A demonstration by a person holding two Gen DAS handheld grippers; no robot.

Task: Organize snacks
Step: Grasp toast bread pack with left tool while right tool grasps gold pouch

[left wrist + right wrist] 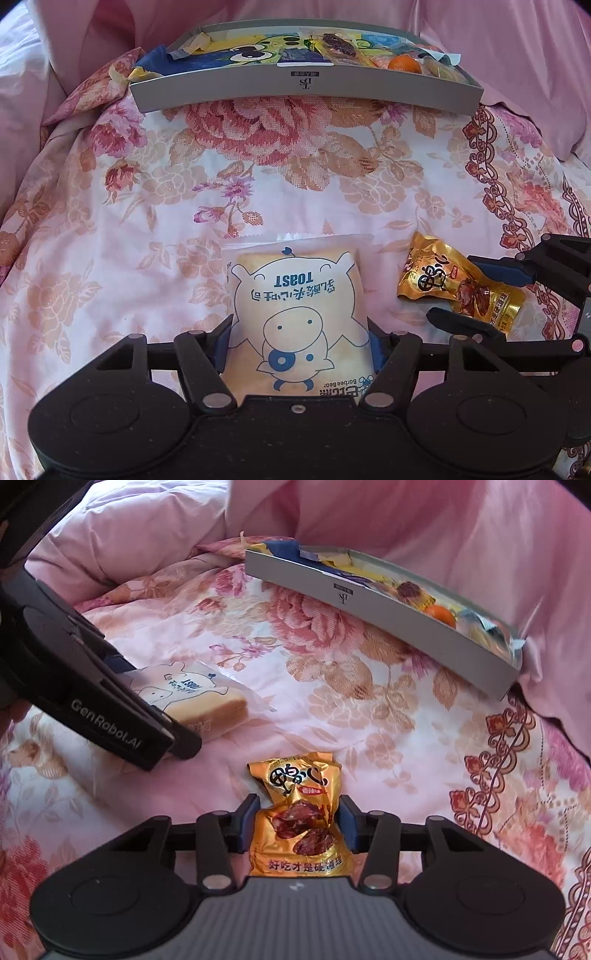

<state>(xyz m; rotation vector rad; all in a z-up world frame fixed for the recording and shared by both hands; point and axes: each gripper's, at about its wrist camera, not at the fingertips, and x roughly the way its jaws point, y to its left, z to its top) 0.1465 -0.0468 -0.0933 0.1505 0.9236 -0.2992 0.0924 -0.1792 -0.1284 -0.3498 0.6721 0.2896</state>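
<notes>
Toast pack and gold packet lie mid-quilt, short of the box at its far edge, left gripper and right gripper each pinching one; slick film risks slipping during lifting.

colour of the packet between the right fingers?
Shiny gold packet with dark red meat print; clearest in the right wrist view.
</notes>
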